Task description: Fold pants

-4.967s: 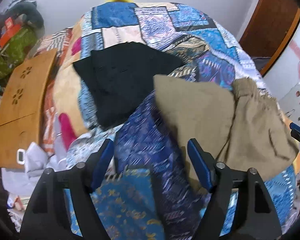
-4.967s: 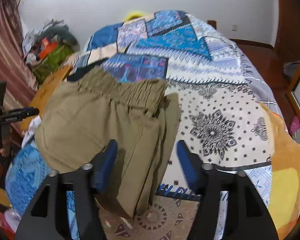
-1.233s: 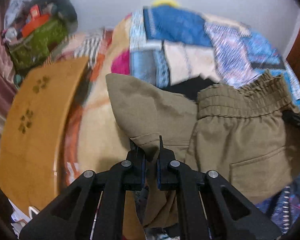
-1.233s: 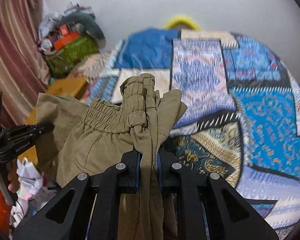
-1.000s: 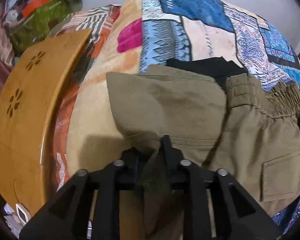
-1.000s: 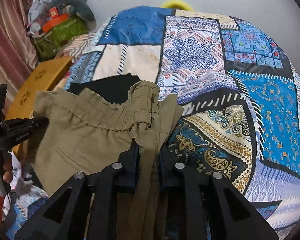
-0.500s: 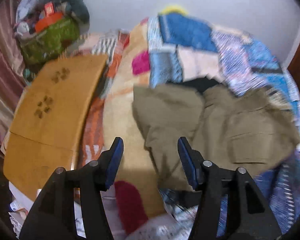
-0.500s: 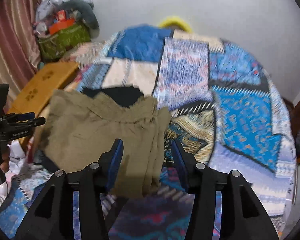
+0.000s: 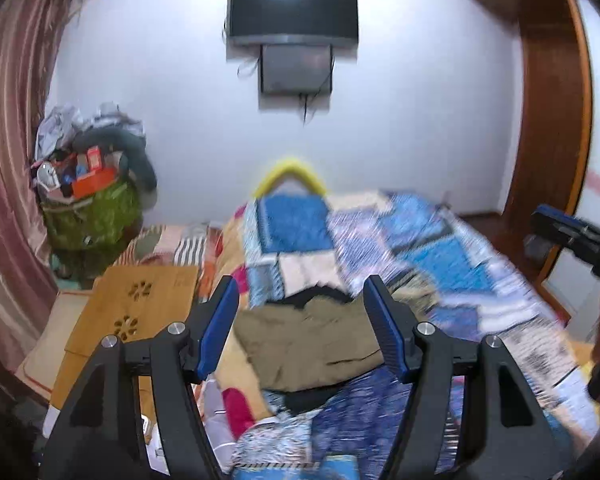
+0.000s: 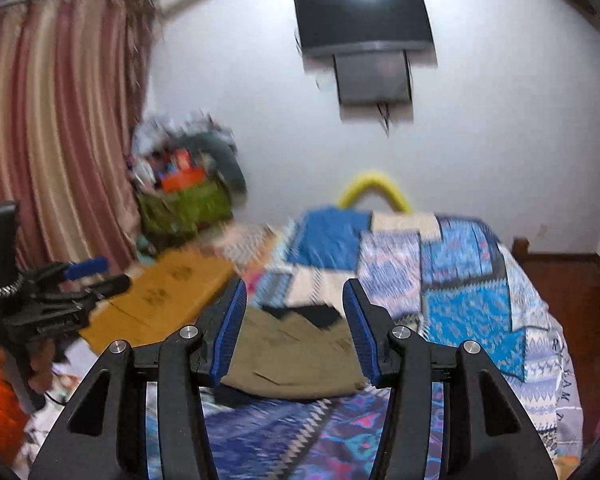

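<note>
**Folded pants lie on the bed, both grippers up and empty**

From where I stand, the olive pants [image 9: 308,344] lie in a compact folded bundle on the patchwork bedspread [image 9: 452,264], near the edge of the bed closest to the wooden board [image 9: 128,312]. A black garment [image 10: 312,314] peeks out from under their far edge. The left gripper [image 9: 302,330] hangs above the bed with its blue-padded fingers [image 9: 218,328] spread wide, holding nothing. The right gripper [image 10: 296,330] is the same: fingers apart, nothing between them, pointing over the pants toward the wall.

The fold looks about done to me, so the step in hand seems to be checking and tidying. To do it well, I'd come down slowly and pat the top layer flat rather than pinch it, since a pinch could drag the loose layers open. The near edge looks a little uneven; nudging it square with one closed tip would do. Keep clear of the black garment underneath so it doesn't shift the stack.
</note>
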A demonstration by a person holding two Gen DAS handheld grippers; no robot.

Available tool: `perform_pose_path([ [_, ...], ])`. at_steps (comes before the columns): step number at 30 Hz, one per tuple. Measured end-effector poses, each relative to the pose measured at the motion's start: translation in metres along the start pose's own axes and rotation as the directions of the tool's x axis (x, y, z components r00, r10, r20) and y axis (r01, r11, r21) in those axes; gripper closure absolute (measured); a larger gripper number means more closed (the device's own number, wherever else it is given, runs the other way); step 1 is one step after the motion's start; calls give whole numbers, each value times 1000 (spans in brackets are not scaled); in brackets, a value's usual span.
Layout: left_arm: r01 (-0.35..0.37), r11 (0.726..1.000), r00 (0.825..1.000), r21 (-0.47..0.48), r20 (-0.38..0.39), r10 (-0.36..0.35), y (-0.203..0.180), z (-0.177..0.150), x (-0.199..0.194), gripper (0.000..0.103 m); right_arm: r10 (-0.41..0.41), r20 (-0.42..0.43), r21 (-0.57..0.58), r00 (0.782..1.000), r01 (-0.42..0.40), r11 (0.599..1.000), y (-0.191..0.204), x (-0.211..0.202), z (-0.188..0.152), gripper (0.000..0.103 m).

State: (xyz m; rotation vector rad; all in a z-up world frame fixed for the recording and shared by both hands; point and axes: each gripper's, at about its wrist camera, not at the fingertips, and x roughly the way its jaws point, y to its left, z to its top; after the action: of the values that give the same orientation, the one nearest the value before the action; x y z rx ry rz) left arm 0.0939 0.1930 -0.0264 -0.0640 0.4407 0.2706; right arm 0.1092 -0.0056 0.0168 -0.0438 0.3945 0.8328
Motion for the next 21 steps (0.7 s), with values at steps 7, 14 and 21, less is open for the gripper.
perform_pose_path([
  [7,5,1000,983,16,185,-8,-23,3,-92,35,34,185,-53,982,-24,998,50,-78,4,57],
  [14,-15,1000,967,10,253,12,-33,-12,-135,16,-3,236,-71,972,20,997,68,-98,-10,30],
  [21,-5,1000,965,-19,261,10,-30,-21,-144,0,-55,236,-39,970,66,997,69,-100,-13,0],
])
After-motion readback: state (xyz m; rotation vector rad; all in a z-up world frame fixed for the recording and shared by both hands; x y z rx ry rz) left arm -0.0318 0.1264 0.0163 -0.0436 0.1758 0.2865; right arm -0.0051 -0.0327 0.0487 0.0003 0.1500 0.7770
